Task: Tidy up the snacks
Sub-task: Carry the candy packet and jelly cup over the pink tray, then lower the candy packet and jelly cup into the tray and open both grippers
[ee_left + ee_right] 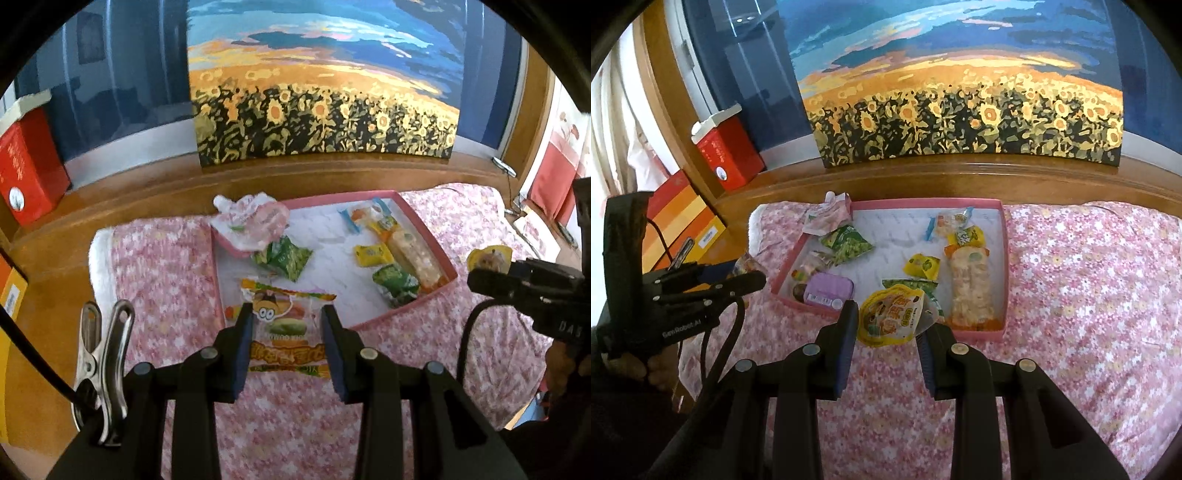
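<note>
**Both packets held above the pink tray**

Now the biggest thing is the bed with the flowered quilt point(1089, 277), and on it lies the pink tray point(1004, 258), already holding several snacks. The left hand-held gripper point(288, 332) pinches a flat clear packet with a cartoon face point(284, 325) by its two side edges, over the near edge of the tray. The right hand-held gripper point(888, 328) pinches a yellow pouch point(892, 317), also at the near rim. Both point downward at a slant.

I judge the risk is this: the wrappers are thin and smooth, so a packet may slip from the pads, or fall on the rim and slide onto the quilt.
</note>
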A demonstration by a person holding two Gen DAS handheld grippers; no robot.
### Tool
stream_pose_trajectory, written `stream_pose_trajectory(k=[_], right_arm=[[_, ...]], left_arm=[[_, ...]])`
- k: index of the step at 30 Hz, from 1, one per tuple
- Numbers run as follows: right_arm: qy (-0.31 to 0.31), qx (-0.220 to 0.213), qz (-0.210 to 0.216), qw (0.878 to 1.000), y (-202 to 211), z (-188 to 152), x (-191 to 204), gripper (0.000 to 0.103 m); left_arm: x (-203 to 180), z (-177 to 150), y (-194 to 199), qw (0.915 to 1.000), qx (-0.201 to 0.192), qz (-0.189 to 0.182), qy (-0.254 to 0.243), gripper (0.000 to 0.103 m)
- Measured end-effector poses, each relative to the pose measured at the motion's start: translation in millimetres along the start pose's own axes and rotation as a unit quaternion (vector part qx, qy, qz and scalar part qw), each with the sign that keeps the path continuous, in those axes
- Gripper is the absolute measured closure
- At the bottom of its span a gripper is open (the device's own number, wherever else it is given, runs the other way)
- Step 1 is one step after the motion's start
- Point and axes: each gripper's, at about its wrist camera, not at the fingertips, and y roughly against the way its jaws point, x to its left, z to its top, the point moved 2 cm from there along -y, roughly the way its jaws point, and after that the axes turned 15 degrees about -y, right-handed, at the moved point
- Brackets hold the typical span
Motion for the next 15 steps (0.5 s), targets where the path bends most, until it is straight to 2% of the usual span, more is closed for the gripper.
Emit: stream_pose_trajectory(k=[3,7,15], right_arm=[[0.002,0.005,-0.003,1.000,-9,6,1,0.071],[0.002,0.014,-0.010,1.000,-23,15,-1,0.071],[-0.003,0.032,-0.008,0.999,-49,32,-1,0.071]], left_arm=[[0,9,-9,0.9998,0.002,0.006,-0.017,0.066],[2,17,-24,0.9998,0.006,0.005,-0.016,0.066],[0,31,-50,0.9992,0.022,-0.024,-0.024,0.066]])
